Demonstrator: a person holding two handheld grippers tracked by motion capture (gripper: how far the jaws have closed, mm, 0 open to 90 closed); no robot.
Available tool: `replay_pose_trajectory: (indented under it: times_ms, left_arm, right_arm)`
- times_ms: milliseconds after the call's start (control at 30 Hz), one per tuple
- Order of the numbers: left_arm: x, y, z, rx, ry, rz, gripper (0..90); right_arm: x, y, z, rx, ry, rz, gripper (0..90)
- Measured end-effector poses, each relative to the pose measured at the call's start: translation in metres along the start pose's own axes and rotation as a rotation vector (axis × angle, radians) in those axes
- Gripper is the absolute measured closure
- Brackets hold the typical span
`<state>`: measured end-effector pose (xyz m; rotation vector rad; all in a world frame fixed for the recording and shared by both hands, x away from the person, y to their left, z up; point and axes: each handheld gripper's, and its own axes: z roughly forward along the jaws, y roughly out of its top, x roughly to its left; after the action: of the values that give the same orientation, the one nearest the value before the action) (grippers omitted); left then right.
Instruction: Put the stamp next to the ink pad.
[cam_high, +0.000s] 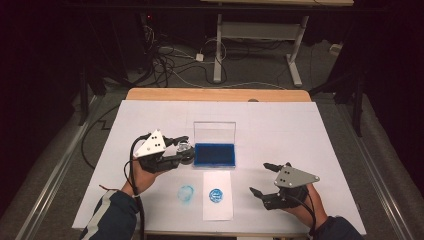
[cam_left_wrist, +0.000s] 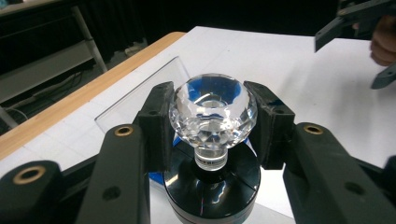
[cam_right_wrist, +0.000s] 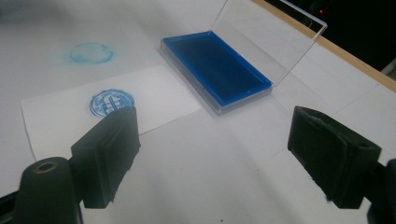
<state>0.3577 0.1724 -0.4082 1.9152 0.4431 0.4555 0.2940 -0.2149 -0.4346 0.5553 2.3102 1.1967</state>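
From above, the left hand-held gripper (cam_high: 184, 148) sits just left of the open blue ink pad (cam_high: 215, 154) on the white-covered table (cam_high: 300, 130). What it grips is hard to make out there. Its own camera settles it: both jaws are clamped on the faceted crystal knob of a stamp (cam_left_wrist: 213, 116) with a black round base. The right hand-held gripper (cam_high: 261, 178) hovers near the table's right front, jaws wide apart with nothing between them. Its view shows a crisp blue seal print (cam_right_wrist: 111, 101) on a paper slip (cam_right_wrist: 154, 95), and a fainter smudged ring (cam_right_wrist: 90, 52) on the table cover beside it.
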Motion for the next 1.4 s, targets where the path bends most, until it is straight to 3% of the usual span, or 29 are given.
replay_pose_trajectory:
  times_ms: [367, 633, 1033, 1233, 1400]
  left_arm:
    - [0.025, -0.027, 0.026, 0.081, 0.025, -0.065, 54.2]
    - [0.035, -0.045, 0.038, 0.131, 0.056, -0.099, 54.2]
    - [0.038, -0.055, 0.050, 0.191, 0.092, -0.081, 53.9]
    - [0.038, -0.056, 0.049, 0.194, 0.098, -0.082, 53.7]
    - [0.036, -0.054, 0.049, 0.211, 0.114, -0.074, 47.1]
  right_arm:
    - [0.001, -0.001, 0.003, 0.015, 0.007, -0.001, 16.6]
    - [0.002, -0.002, 0.004, 0.023, 0.008, -0.005, 16.7]
    - [0.002, -0.003, 0.006, 0.033, 0.011, -0.007, 16.7]
    - [0.003, -0.003, 0.006, 0.034, 0.015, -0.011, 16.8]
    - [0.003, -0.003, 0.006, 0.036, 0.013, -0.013, 16.8]
